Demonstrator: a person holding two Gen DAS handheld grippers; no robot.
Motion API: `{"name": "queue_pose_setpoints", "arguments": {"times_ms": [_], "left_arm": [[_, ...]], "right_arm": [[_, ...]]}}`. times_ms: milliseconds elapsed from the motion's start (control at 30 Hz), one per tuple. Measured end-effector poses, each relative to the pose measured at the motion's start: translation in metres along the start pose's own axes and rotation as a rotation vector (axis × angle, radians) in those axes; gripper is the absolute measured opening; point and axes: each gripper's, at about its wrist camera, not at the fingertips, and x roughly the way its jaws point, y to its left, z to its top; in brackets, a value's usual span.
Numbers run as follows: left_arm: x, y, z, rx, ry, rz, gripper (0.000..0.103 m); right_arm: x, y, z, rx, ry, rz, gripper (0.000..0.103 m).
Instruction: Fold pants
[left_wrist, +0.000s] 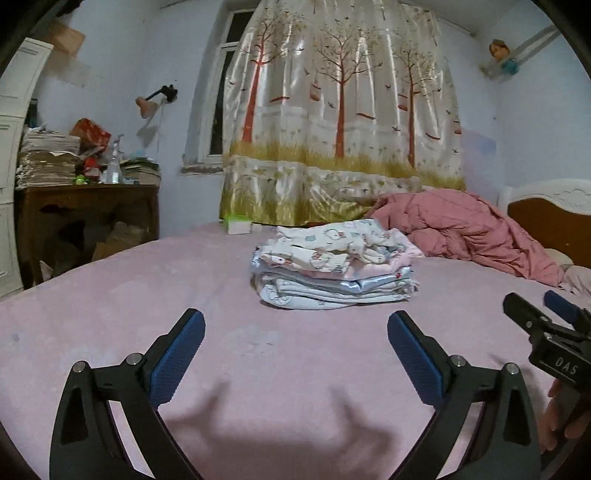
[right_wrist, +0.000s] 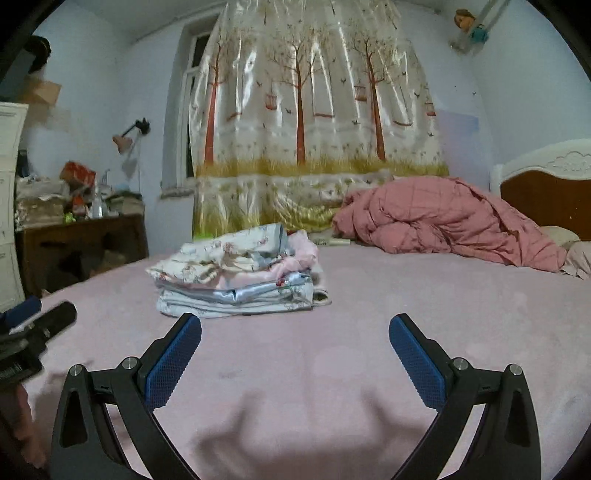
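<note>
Sitting mid-bed: one stack of folded clothes (left_wrist: 334, 267), about six or seven layers, exact count unclear, long axis running crosswise to the left wrist view. Pants in it can't be singled out. Two grippers, both short of the stack over the pink bedsheet (left_wrist: 110, 288): left gripper (left_wrist: 295, 334) spread wide, empty; right gripper (right_wrist: 295, 338) likewise spread, empty. One pink quilt (left_wrist: 469, 230) behind-right of stack.

A pale bluish wall (left_wrist: 122, 66) is seen behind a bed (left_wrist: 110, 295) covered with a pink sheet. A window (left_wrist: 225, 92) is partly covered by a shiny curtain (left_wrist: 340, 110) printed with trees. A dark wooden desk (left_wrist: 88, 206) piled with papers is placed at the left, under a wall lamp (left_wrist: 151, 103). A crumpled pink quilt (left_wrist: 461, 229) is heaped near the carved headboard (left_wrist: 550, 206).
</note>
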Motion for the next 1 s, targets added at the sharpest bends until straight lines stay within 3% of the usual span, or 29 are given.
{"name": "queue_pose_setpoints", "arguments": {"times_ms": [200, 433, 1000], "left_arm": [[-0.003, -0.006, 0.001, 0.033, 0.003, 0.006, 0.102], [0.006, 0.009, 0.005, -0.022, 0.025, 0.024, 0.102], [0.002, -0.001, 0.005, 0.029, 0.001, 0.040, 0.103]], "right_arm": [[0.008, 0.000, -0.005, -0.009, 0.026, -0.015, 0.102], [0.009, 0.007, -0.005, -0.030, 0.041, -0.024, 0.102], [0.012, 0.009, -0.008, -0.032, 0.053, -0.041, 0.102]]}}
